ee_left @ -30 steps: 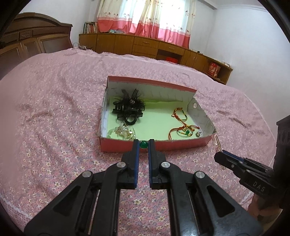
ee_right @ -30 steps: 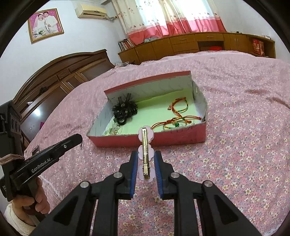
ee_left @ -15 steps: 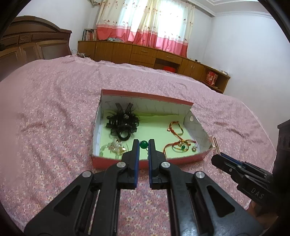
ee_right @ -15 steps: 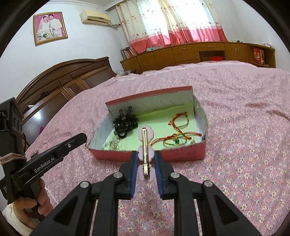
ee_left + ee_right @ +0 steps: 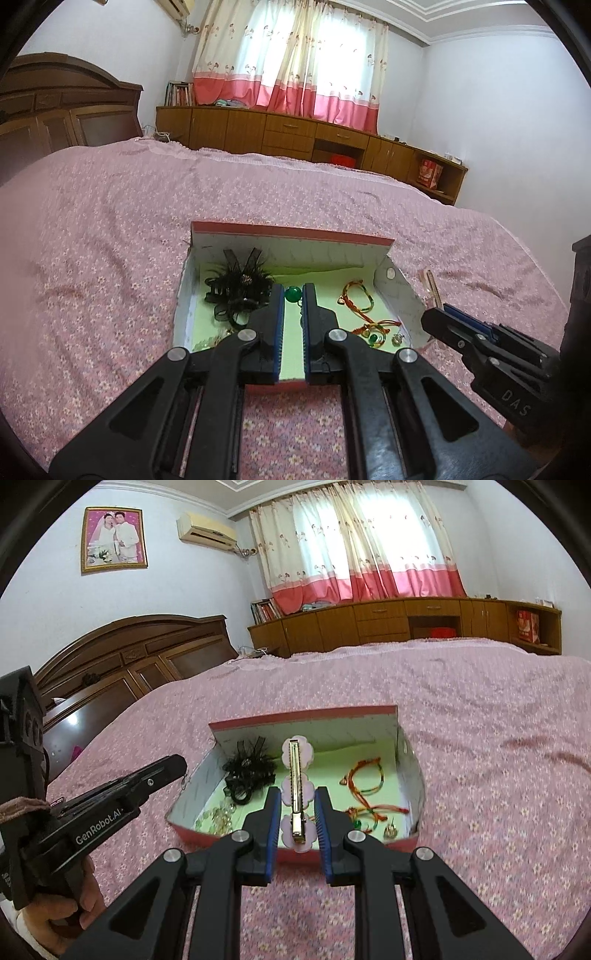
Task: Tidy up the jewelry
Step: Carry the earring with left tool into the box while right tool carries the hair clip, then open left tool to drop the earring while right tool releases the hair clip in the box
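Observation:
A pink box point(image 5: 291, 232) with a pale green floor lies open on the bed; it also shows in the right wrist view point(image 5: 303, 716). In it lie a black feathered hair piece point(image 5: 236, 290), red and orange cord bracelets point(image 5: 360, 299) and clear beads point(image 5: 218, 816). My left gripper point(image 5: 294, 293) is shut on a green bead point(image 5: 293, 294), held over the box's inside. My right gripper point(image 5: 295, 799) is shut on a pink flower hair clip point(image 5: 296, 794) with a gold bar, held over the box's near wall.
The box sits on a bed with a pink flowered cover point(image 5: 110, 229). A dark wooden headboard point(image 5: 129, 653) stands on the left. Low wooden cabinets point(image 5: 295, 136) run along the far wall under pink curtains.
Both grippers have moved forward toward the box. The green bead now hangs over the box's floor and the hair clip reaches over its near wall.

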`<state>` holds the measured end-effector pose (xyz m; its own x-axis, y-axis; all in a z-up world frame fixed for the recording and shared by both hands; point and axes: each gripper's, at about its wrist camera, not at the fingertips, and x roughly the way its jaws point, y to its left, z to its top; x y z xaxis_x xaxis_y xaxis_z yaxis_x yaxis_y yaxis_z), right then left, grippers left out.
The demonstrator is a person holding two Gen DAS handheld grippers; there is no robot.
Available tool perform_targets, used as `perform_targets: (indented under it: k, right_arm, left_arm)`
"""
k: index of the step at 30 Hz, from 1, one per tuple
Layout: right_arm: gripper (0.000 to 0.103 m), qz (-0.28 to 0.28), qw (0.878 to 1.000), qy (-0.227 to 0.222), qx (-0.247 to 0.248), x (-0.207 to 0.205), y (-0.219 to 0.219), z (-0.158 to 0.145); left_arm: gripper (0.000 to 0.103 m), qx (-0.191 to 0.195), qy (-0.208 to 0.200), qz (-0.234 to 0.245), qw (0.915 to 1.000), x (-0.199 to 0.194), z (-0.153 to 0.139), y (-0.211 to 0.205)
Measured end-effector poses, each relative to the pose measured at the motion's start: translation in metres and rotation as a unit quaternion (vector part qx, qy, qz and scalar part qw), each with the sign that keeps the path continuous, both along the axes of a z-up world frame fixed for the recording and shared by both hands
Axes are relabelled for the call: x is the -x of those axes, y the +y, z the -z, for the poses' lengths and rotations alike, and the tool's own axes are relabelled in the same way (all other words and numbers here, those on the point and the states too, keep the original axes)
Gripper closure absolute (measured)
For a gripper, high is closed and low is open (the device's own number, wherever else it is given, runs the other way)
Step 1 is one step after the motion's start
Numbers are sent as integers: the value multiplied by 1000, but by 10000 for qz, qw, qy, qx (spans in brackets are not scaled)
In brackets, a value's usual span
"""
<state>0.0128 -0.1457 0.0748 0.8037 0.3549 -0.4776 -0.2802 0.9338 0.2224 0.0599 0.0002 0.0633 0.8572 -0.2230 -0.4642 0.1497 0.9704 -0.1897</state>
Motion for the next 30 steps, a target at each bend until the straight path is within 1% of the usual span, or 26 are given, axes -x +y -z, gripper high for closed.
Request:
perform_targets:
  k: [5,11,15,22,26,30]
  right_arm:
    - [83,78,9997,-151,163,-14,2,3]
    - [83,236,9991,-303,176,-32,1,11]
    - [83,241,9990,-276,245,-44,2,17]
    - [83,278,9989,-117,355,-63,4,31]
    - [83,304,9986,128,416,-77,5,42]
    - [83,286,9974,497,433,-93,5,52]
  left_arm:
    - [103,13,-24,-15,10000,-11,8,-3]
    - [103,-199,-175,-100,9996,-23,14,-10]
    - [102,-195,-129,-111,9997,-34,21,-13]
    - [102,-214,48,-183,9996,-53,36,-14]
    - [102,-218,247,-223,9992,-66,46,-14]
    - [102,-268,588,-235,9976,-78,57,-14]
